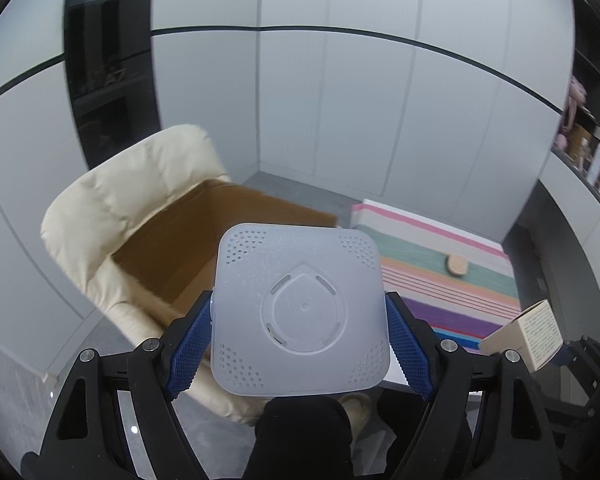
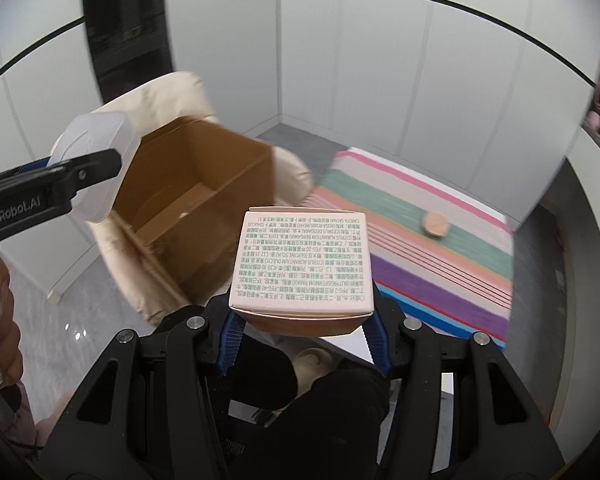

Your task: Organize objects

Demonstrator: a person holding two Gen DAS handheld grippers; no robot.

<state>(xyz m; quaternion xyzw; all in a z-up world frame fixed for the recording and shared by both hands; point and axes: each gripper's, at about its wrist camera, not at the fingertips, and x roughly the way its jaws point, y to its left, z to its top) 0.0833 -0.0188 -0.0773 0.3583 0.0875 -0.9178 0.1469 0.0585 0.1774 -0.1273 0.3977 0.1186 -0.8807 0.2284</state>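
Note:
My left gripper (image 1: 300,320) is shut on a translucent white square plastic box (image 1: 300,308), with perforated corners and a round moulded mark on the face toward me. It hangs in the air in front of an open brown cardboard box (image 1: 204,240) that rests on a cream padded armchair (image 1: 112,208). My right gripper (image 2: 302,320) is shut on a small pale carton (image 2: 302,264) printed with green text, held above the cardboard box's (image 2: 196,208) near right corner. The left gripper and its white box (image 2: 96,160) appear at the left of the right wrist view.
A striped multicoloured cloth (image 1: 440,276) covers a low table at the right, with a small round tan object (image 1: 456,265) on it. Grey panelled walls stand behind. A shelf (image 1: 596,168) with bottles runs along the far right. A person's dark-clothed leg (image 2: 332,408) is below the grippers.

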